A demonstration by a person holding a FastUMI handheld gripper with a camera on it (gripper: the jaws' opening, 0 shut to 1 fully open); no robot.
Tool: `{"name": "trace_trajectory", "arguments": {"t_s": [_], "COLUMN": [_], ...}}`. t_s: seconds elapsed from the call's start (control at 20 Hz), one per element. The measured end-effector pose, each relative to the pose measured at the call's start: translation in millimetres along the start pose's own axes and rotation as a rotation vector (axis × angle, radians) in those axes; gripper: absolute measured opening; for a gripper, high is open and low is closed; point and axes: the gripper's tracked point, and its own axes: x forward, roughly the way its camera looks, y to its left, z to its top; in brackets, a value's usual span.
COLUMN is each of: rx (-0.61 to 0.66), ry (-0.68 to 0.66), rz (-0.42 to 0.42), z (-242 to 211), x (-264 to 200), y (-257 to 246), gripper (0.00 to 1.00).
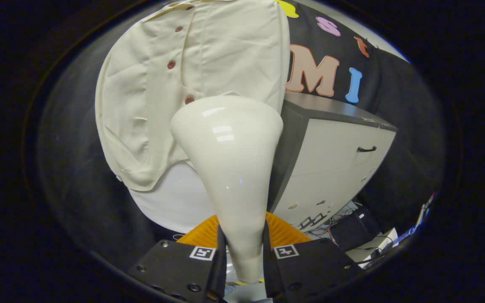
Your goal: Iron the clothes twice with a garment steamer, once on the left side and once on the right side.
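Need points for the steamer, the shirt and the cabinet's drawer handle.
steamer [230, 168], gripper view, on its glossy flared body.
shirt [141, 118], gripper view, on the front panel beside the buttons.
drawer handle [366, 149], gripper view, on the handle's middle.

Gripper [244, 256]: shows from behind, its two fingers reaching forward and up.
Fingers [183, 263]: set close, one on each side of the steamer [230, 168] handle, both pressing on its narrow lower end.
Grip: closed on the handle, no gap between finger and handle on either side.
Pose: tilted, with the steamer's wide head rising ahead of the fingertips.
Finger tops: each bears a square marker near its inner edge.
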Motion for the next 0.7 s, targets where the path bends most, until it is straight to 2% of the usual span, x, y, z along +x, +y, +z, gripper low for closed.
{"name": "trace_trajectory", "arguments": {"t_s": [0.35, 0.7], "rx": [-0.032, 0.007], "ry": [-0.136, -0.276], "rz": [0.089, 0.110], "z": [49.8, 114.8], "x": [-76.4, -144.5], "y": [15.6, 7.5], "gripper": [0.36, 0.36]}}
